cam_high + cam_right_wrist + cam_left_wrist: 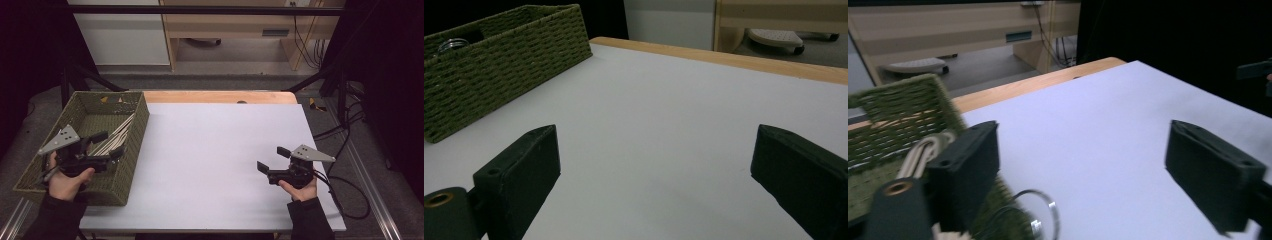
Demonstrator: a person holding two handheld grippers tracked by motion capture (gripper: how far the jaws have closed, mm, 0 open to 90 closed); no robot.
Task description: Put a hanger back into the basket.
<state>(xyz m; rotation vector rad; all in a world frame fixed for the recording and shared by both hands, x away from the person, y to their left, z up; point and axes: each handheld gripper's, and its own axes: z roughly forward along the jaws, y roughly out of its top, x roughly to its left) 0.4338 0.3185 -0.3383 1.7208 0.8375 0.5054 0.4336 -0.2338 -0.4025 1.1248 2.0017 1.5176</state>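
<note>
While the left hand-held gripper [107,144] hangs with jaws apart and empty over the green woven basket [131,167], the pale sticks [116,136] lie just beneath it, running lengthwise along the basket, far from the equally open right hand-held gripper [272,159].

I recorded the basket [131,150] as olive green, with a coarse woven pattern of horizontal ribs on its walls. The sticks [116,135] inside it were pale cream. I logged a metal ring [1040,215] in the left gripper view as bright silver. The sheet [210,160] covering the table was plain pale lavender-white, without pattern. The table edge [220,96] beyond it showed light orange-brown wood. I noted the left gripper [111,143] and the right gripper [272,158] as matt black, each topped by a grey plate with small dark holes. Both sleeves [59,217] were black.
</note>
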